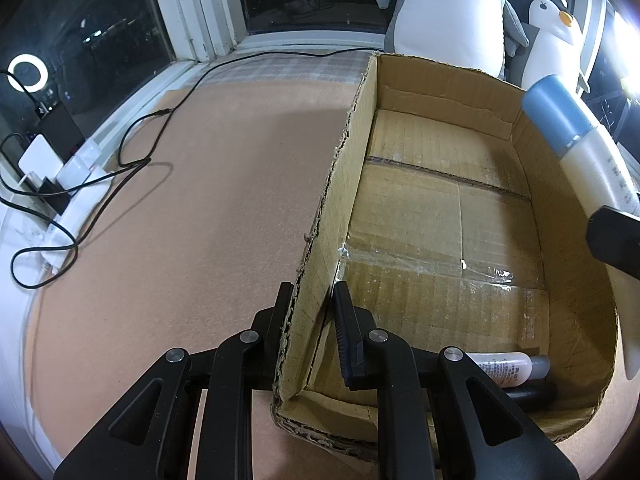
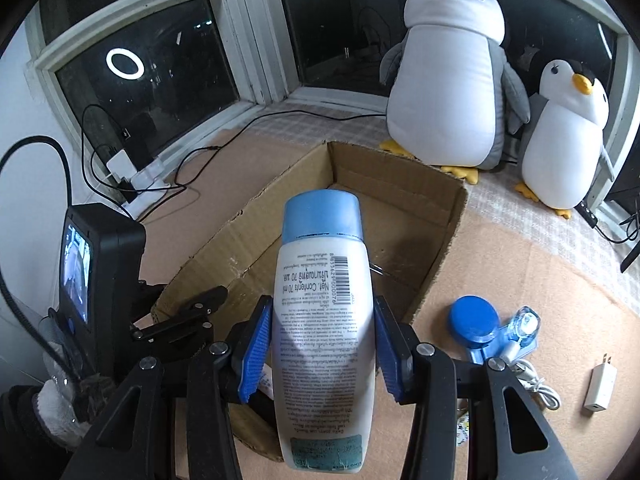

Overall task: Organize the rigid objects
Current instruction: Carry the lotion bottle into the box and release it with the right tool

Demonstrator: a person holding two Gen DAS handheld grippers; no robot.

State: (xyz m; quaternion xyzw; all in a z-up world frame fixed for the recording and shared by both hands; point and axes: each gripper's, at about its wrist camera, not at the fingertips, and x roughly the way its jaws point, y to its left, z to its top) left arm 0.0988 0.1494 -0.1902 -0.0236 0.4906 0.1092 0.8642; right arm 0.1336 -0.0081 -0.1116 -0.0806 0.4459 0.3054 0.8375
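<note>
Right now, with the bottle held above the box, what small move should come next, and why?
Probably lower the right gripper a little further into the cardboard box before letting go. Its fingers clamp the white bottle with its blue cap above the box's bare floor, while the left gripper pinches the box wall, steadying it.

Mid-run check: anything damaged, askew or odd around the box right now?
Only the cardboard box: its cut rim is ragged, frayed where the left gripper clamps the wall, and the floor tape is peeling. The bottle in the right gripper looks intact.
</note>
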